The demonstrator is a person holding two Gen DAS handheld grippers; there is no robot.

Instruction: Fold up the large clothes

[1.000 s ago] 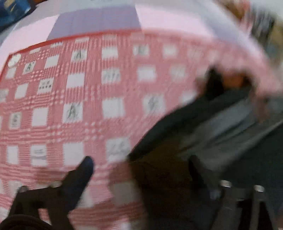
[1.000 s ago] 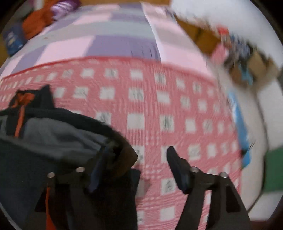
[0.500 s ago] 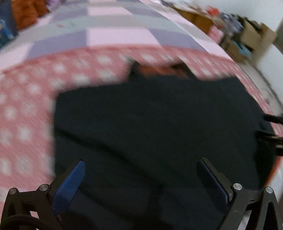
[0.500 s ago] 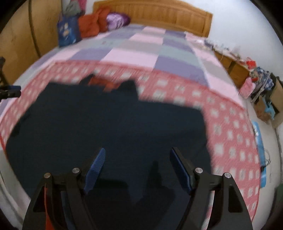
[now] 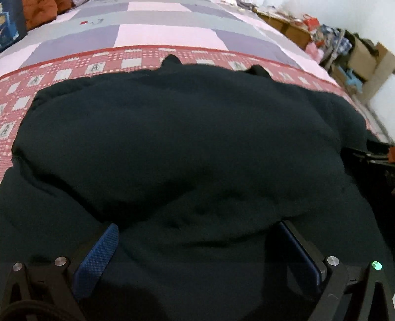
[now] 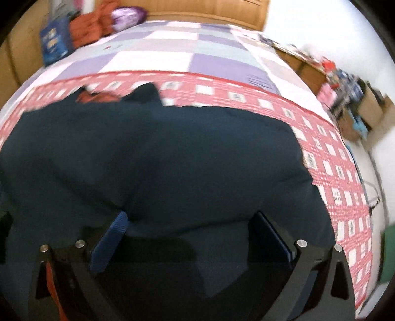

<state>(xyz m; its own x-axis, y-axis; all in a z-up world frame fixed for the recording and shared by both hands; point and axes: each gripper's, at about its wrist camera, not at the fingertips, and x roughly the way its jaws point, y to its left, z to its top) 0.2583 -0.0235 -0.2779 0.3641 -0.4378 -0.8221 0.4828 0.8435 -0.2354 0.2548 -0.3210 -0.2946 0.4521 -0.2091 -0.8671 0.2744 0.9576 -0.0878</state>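
My left tool (image 5: 195,228) and right tool (image 6: 191,218) both wide, empty, over dark navy fleece garment (image 5: 177,138) on bed's red checked blanket (image 6: 328,153). Pinch near hem corners squarely, lift evenly.

Bedroom, bed with wooden headboard (image 6: 207,14) at 12 o'clock.
Covered in pastel patchwork quilt (image 6: 153,56) and red checked blanket (image 6: 328,158); white wall (image 6: 321,27) at 1 o'clock, cluttered boxes (image 5: 363,59) at 2 o'clock, orange bedding (image 6: 86,27) at 11 o'clock.

The garment (image 5: 177,138) lay spread on the blanket (image 5: 61,71) across the bed (image 5: 160,34), with both open grippers, left gripper (image 5: 197,237) and right gripper (image 6: 190,227), over its near edge, and boxes (image 5: 363,59) stood on the floor to the right.
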